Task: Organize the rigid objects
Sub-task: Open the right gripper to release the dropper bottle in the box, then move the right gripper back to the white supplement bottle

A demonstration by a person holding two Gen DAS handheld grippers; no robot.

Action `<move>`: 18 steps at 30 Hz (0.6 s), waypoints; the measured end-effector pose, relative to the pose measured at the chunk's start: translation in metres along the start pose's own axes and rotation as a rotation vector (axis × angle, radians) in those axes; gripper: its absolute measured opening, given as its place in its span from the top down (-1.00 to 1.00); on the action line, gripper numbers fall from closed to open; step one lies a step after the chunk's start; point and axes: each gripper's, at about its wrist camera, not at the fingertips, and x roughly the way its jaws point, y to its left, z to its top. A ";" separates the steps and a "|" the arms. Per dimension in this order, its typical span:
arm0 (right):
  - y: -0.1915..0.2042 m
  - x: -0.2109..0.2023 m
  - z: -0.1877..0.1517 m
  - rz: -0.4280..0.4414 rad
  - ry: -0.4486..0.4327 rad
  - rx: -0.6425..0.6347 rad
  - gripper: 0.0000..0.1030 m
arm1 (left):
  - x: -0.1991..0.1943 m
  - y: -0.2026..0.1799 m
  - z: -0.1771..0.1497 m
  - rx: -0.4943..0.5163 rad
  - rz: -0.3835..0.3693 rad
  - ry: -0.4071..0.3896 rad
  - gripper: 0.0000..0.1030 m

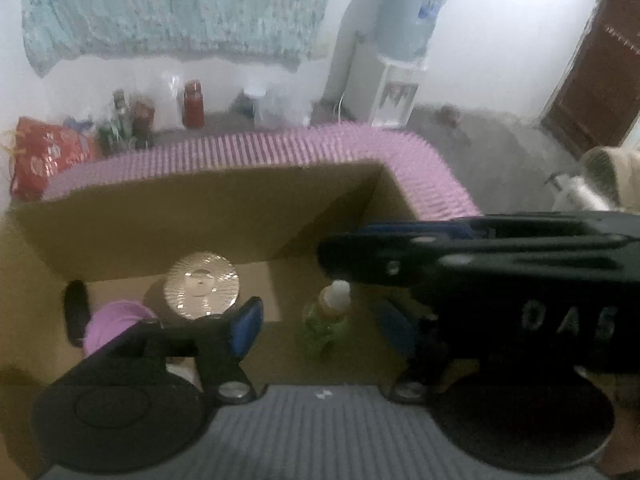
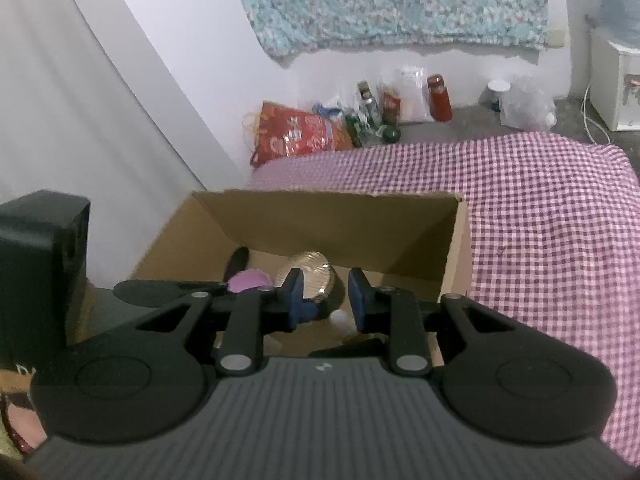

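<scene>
An open cardboard box point(image 1: 160, 224) stands on a checked pink tablecloth point(image 2: 552, 216). Inside it lie a green bottle with a white cap point(image 1: 324, 320), a shiny ribbed silver lid point(image 1: 202, 290), a purple round object point(image 1: 116, 326) and a black oval item point(image 1: 76, 312). My left gripper point(image 1: 320, 328) is open over the box, with the green bottle between its fingers and apart from them. My right gripper point(image 2: 325, 300) is open and empty above the box's near edge; it crosses the left wrist view as a black body point(image 1: 500, 280). The box point(image 2: 340, 220), silver lid point(image 2: 312, 276) and purple object point(image 2: 248, 280) also show in the right wrist view.
A black box-shaped object point(image 2: 40, 264) stands left of the carton. On the floor by the far wall are a red bag point(image 2: 296, 132), bottles point(image 2: 372, 116), a red flask point(image 2: 439, 98) and a water dispenser point(image 1: 396, 92). A brown door point(image 1: 596, 76) is at right.
</scene>
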 end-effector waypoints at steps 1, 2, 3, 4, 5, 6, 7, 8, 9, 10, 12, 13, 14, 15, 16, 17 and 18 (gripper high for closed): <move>0.007 -0.010 -0.003 0.004 -0.024 -0.007 0.48 | -0.013 -0.002 -0.004 -0.002 0.003 -0.027 -0.45; 0.013 -0.020 -0.005 0.007 -0.044 -0.014 0.41 | -0.027 -0.005 -0.009 -0.001 0.006 -0.055 -0.53; 0.022 -0.034 -0.009 0.010 -0.073 -0.023 0.36 | -0.041 -0.008 -0.016 0.006 0.004 -0.084 -0.60; 0.030 -0.046 -0.013 0.014 -0.098 -0.033 0.23 | -0.057 -0.011 -0.025 0.019 0.002 -0.116 -0.63; 0.039 -0.058 -0.018 0.019 -0.124 -0.048 0.07 | -0.070 -0.013 -0.034 0.030 0.000 -0.142 -0.68; 0.047 -0.067 -0.022 0.018 -0.148 -0.061 0.00 | -0.084 -0.016 -0.044 0.038 0.000 -0.163 -0.72; 0.056 -0.080 -0.031 0.025 -0.171 -0.078 -0.14 | -0.097 -0.014 -0.056 0.044 0.001 -0.183 -0.72; 0.065 -0.088 -0.038 0.033 -0.184 -0.090 -0.32 | -0.109 -0.011 -0.070 0.048 0.003 -0.201 -0.73; 0.072 -0.094 -0.044 0.038 -0.196 -0.094 -0.42 | -0.120 -0.007 -0.082 0.050 0.007 -0.212 -0.73; 0.081 -0.101 -0.053 0.052 -0.207 -0.102 -0.59 | -0.129 -0.004 -0.093 0.049 0.012 -0.219 -0.73; 0.096 -0.106 -0.066 0.073 -0.211 -0.109 -0.74 | -0.147 0.008 -0.114 0.043 0.025 -0.244 -0.74; 0.104 -0.106 -0.074 0.080 -0.205 -0.110 -0.81 | -0.156 0.014 -0.125 0.036 0.033 -0.255 -0.74; 0.112 -0.105 -0.080 0.086 -0.200 -0.111 -0.91 | -0.164 0.021 -0.133 0.030 0.037 -0.267 -0.75; 0.120 -0.102 -0.087 0.090 -0.193 -0.113 -0.95 | -0.171 0.029 -0.142 0.018 0.045 -0.280 -0.76; 0.128 -0.097 -0.093 0.093 -0.185 -0.118 -0.97 | -0.177 0.036 -0.150 0.005 0.061 -0.291 -0.76; 0.135 -0.093 -0.098 0.095 -0.177 -0.121 -0.97 | -0.179 0.041 -0.155 0.002 0.082 -0.303 -0.77; 0.149 -0.085 -0.105 0.102 -0.164 -0.126 -0.97 | -0.182 0.048 -0.163 0.004 0.111 -0.318 -0.77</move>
